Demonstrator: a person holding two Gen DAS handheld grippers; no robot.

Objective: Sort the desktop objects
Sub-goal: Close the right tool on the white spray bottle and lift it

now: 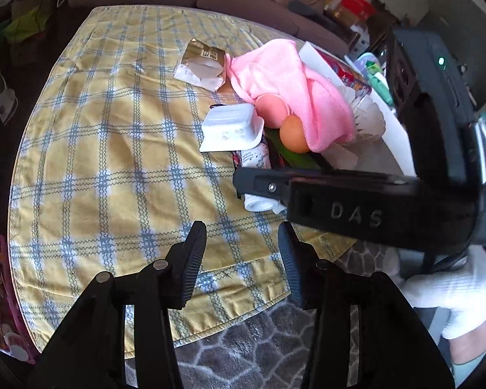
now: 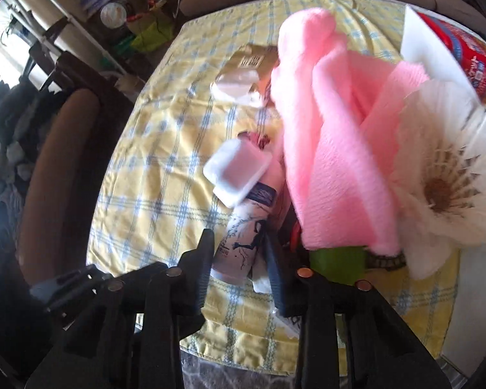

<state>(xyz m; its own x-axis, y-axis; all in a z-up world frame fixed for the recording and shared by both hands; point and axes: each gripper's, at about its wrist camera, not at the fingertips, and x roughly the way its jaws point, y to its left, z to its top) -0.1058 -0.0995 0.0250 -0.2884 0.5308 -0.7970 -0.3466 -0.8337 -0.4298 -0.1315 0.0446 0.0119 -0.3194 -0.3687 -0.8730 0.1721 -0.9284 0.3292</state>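
The right gripper [image 2: 238, 248] has its jaws parted on either side of the near end of a white printed tube with a dark ink-style drawing [image 2: 243, 240], though whether the pads already press on it I cannot tell; the left gripper [image 1: 243, 259] hangs wide apart and empty over the near edge of the yellow and blue checked tablecloth [image 1: 113, 162]. The tube lies flat on the cloth at the near side of a heap, with a shallow white plastic tray [image 2: 235, 170] resting over its far end and a soft pink fleece cloth [image 2: 333, 129] draped just beside it on the right. Its long axis runs away from the right wrist camera, leaning slightly rightward, one end pointing toward the table's near edge; the other is hidden. It looks light, smooth-skinned and somewhat squashy, so it may slip or dent under a hard pinch; a hold across its width near this free end seems soundest. Drawing it straight back along its own length would probably tip the tray, which looks light and stiff, and might tug the cloth
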